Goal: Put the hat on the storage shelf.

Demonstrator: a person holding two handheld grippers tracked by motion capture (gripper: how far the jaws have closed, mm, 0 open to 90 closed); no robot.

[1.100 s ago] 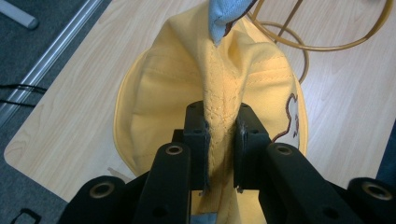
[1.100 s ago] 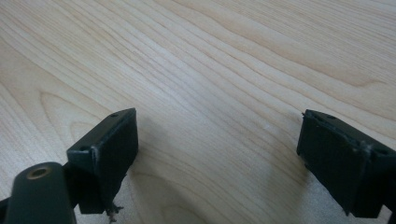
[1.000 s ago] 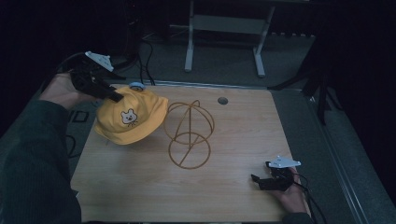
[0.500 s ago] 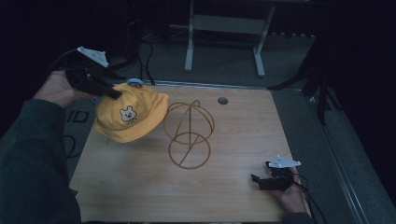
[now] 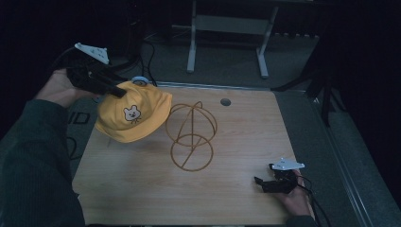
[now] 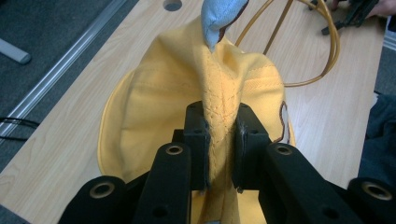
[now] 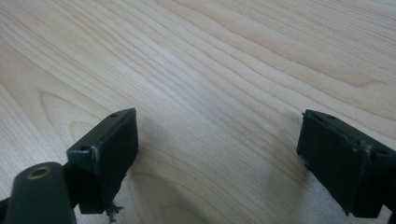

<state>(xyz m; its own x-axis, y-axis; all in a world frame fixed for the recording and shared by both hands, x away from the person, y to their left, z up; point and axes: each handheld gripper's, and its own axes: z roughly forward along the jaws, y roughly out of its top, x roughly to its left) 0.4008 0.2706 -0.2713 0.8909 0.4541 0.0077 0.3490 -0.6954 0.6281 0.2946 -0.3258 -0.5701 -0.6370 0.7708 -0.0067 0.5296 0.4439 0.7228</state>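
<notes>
Tongs in your left hand (image 5: 116, 91) are pinched tight on a fold of the yellow cap (image 5: 132, 118), held up just beside the wire stand (image 5: 191, 135), so next carry it over the stand's top and lower it, while your right tongs (image 5: 260, 182) rest wide open and empty on the surface (image 5: 236, 142).

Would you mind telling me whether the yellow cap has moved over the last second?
Yes. The yellow cap has drifted slightly up and away from the wire stand, held by the left hand-held gripper.

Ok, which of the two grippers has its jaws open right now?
The right gripper, resting at the table's near right corner, jaws spread. The left gripper is pinching the yellow cap.
</notes>
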